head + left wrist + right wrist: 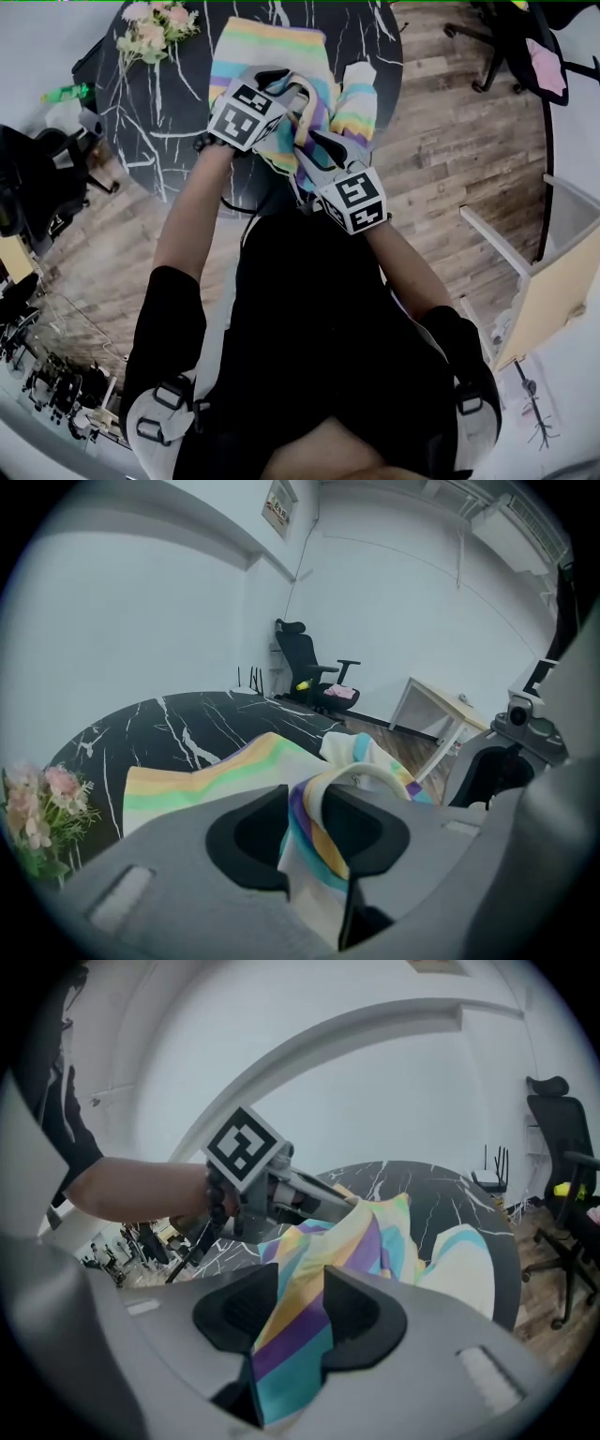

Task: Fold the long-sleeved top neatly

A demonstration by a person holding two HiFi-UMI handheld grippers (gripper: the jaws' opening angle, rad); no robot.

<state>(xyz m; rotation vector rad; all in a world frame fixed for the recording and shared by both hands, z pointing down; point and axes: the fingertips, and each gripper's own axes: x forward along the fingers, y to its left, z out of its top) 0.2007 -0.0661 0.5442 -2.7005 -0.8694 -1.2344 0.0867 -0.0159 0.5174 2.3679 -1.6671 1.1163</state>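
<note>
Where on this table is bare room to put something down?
The round black marble table is bare on its left, between the pink flower bunch and the pastel striped top. Crowded: the near edge, where left tongs and right tongs meet on the top.

A round black marble table (169, 112) with white veins is filling the upper middle of the head view, standing on a wooden floor (441, 141). A striped top (267, 47) is lying across its middle, and a bunch of pale flowers (155, 26) is resting near its upper left edge.
</note>
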